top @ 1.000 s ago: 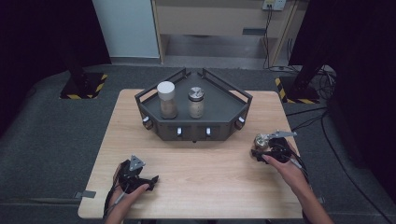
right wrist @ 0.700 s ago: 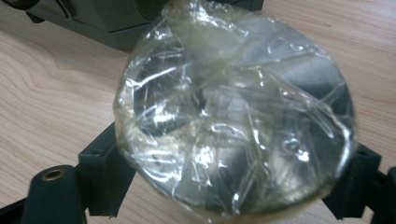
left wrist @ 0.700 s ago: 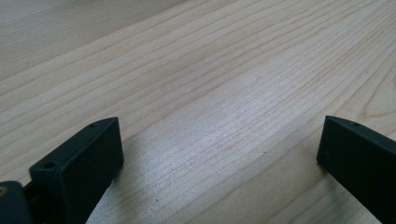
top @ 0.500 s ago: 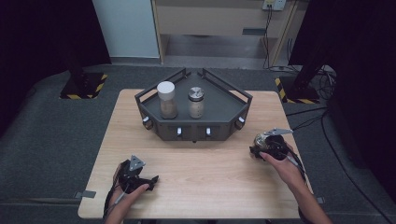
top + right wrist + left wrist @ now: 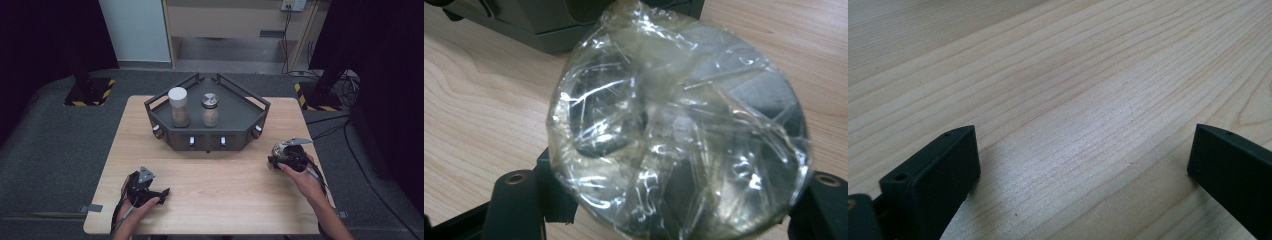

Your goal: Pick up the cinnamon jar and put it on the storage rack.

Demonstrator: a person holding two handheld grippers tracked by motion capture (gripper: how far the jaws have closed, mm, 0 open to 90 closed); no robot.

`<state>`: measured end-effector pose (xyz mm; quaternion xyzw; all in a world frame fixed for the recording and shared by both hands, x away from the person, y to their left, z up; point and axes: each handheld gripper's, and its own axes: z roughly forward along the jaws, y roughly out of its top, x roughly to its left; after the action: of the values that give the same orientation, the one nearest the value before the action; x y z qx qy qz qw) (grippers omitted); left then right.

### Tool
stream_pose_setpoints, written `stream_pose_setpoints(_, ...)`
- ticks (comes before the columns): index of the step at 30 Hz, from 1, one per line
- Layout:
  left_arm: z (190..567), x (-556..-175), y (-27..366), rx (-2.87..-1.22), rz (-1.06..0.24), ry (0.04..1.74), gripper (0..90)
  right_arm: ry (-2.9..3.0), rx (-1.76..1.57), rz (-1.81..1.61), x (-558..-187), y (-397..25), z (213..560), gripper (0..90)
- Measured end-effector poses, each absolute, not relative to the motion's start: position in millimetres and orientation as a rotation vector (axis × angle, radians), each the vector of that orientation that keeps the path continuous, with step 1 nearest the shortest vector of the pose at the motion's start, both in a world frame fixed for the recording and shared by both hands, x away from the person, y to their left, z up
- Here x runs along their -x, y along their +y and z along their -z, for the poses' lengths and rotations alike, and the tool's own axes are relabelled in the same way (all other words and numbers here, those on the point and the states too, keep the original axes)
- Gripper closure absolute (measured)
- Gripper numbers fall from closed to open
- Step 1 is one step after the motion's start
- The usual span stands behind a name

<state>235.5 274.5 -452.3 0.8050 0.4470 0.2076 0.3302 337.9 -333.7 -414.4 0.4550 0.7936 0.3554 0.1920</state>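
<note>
- Left tongs (image 5: 159,192) sit low over the near left part of the tabletop (image 5: 215,200), held in my left hand (image 5: 134,202); their two black jaws stand wide apart with bare wood grain between them, gripping nothing.
- Right tongs (image 5: 276,156) are in my right hand (image 5: 302,175) at the right side of the tabletop, with the grey three-cornered plate (image 5: 296,142) on top.
- Between the jaws of my right tongs is a round jar wrapped in crinkled clear plastic film (image 5: 679,125); in the right gripper view a jaw stands against it on either side and its film-covered end faces the camera. The tongs are clamped on it.
- From above, that jar shows as a small brownish shape at the tip of the right tongs, low over the wood; I cannot tell whether it touches the tabletop.
- Ahead of both tongs, well apart from the left and nearer the right, a dark angular tray (image 5: 235,117) with a raised rail and small knobs along its front wall stands on the tabletop.
- Inside it, side by side, stand a white-capped jar (image 5: 178,106) and a metal-lidded jar (image 5: 210,110), both upright, with pale contents.
- My left tongs are well apart from the right tongs and from the wrapped jar.
</note>
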Motion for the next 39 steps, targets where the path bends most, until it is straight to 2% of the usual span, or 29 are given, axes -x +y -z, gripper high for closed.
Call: stream_pose_setpoints(39,452.4,-235.5,274.5,-2.105,-0.543,1.169,0.0,2.287,-1.123,-1.001,-321.8,-330.6,352.1,31.1)
